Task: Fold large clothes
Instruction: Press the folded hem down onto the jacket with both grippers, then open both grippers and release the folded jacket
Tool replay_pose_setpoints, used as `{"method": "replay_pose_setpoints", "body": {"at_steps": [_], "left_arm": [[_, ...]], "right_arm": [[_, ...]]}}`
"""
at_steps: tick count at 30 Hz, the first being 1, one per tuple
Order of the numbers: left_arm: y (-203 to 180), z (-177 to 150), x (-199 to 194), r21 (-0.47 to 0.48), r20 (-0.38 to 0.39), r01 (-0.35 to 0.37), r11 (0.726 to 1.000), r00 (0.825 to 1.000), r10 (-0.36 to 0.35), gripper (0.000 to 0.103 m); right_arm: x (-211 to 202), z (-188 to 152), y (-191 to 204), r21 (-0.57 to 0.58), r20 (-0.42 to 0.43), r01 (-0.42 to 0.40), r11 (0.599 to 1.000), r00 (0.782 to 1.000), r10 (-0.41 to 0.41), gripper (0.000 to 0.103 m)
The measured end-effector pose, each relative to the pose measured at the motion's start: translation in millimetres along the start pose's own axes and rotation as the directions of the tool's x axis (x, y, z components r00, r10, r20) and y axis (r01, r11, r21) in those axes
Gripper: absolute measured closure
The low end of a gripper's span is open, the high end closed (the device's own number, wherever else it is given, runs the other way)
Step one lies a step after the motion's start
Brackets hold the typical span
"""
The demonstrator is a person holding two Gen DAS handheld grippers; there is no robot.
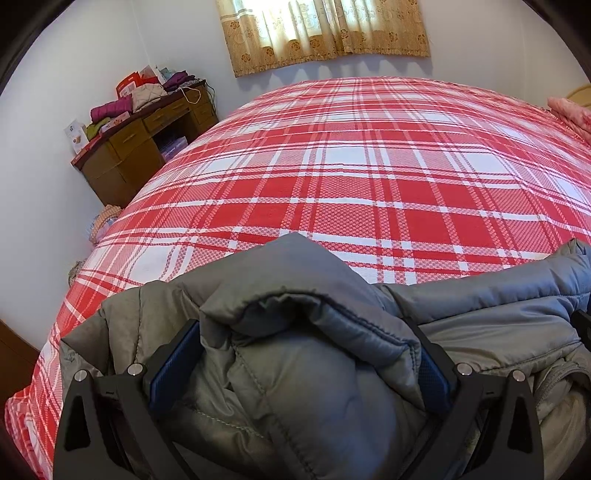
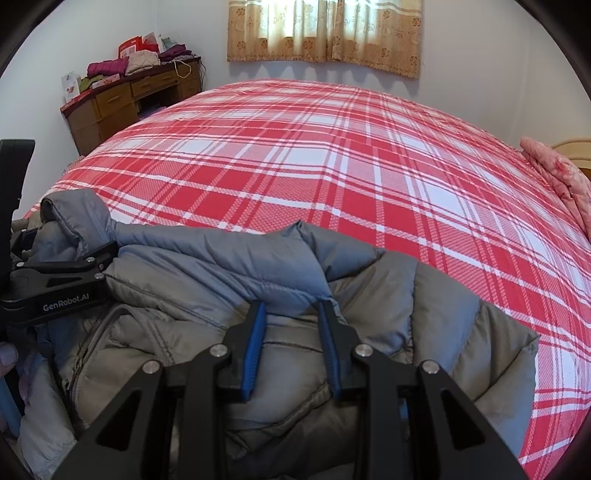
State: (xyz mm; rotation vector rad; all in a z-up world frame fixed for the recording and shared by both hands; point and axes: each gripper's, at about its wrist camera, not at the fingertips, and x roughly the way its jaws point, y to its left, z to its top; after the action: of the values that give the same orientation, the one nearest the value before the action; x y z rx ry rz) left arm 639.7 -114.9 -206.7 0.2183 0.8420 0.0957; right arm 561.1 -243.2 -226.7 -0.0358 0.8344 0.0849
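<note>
A grey puffer jacket [image 1: 303, 354] lies bunched at the near edge of the bed [image 1: 369, 166], on its red-and-white plaid cover. The left gripper [image 1: 303, 354] has its fingers [image 1: 173, 365] spread wide around a thick roll of the jacket — the blue pads press against the padded fabric on both sides, so the roll fills the gap. From the right wrist view the same jacket [image 2: 192, 280] spreads across the foreground, zipper visible at lower left, and the right gripper [image 2: 291, 332] holds a narrower fold of it between its fingers [image 2: 255, 347], the blue pads set fairly close with fabric pinched between them. The left gripper [image 2: 55, 284] shows there at the left edge, beside the jacket's raised corner. Farther back a wooden worktop [image 1: 144, 147] stands against the wall, stacked with folded clothes [image 1: 110, 109] and boxes. A yellow patterned curtain [image 1: 325, 29] hangs above the far side of the bed, and a pink quilt [image 2: 557, 177] rests at the right edge.
</note>
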Motion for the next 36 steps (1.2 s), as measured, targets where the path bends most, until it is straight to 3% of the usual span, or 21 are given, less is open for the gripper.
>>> {"method": "replay_pose_setpoints", "body": {"at_steps": [23, 28, 30, 32, 36], "left_arm": [[-3, 0, -1, 0.012, 0.006, -0.017, 1.0, 1.0, 0.017, 0.001], [-9, 5, -3, 0.054, 0.009, -0.053, 0.997, 0.999, 0.053, 0.001], [-8, 11, -14, 0.091, 0.007, -0.065, 0.994, 0.998, 0.064, 0.001], [6, 16, -41, 0.064, 0.055, -0.042, 0.997, 0.998, 0.038, 0.001], [48, -2, -113, 0.013, 0.138, 0.042, 0.999, 0.989, -0.044, 0.001]], "right_arm": [[2, 1, 2, -0.022, -0.008, 0.023, 1.0, 1.0, -0.023, 0.071], [3, 3, 5, -0.043, -0.017, 0.038, 0.998, 0.999, -0.038, 0.07], [-2, 6, 3, -0.07, -0.026, 0.035, 0.997, 0.999, -0.037, 0.065], [-22, 3, -9, -0.057, -0.025, 0.066, 0.996, 0.997, -0.067, 0.026], [-73, -18, -33, -0.009, 0.009, 0.024, 1.0, 1.0, -0.024, 0.026]]}}
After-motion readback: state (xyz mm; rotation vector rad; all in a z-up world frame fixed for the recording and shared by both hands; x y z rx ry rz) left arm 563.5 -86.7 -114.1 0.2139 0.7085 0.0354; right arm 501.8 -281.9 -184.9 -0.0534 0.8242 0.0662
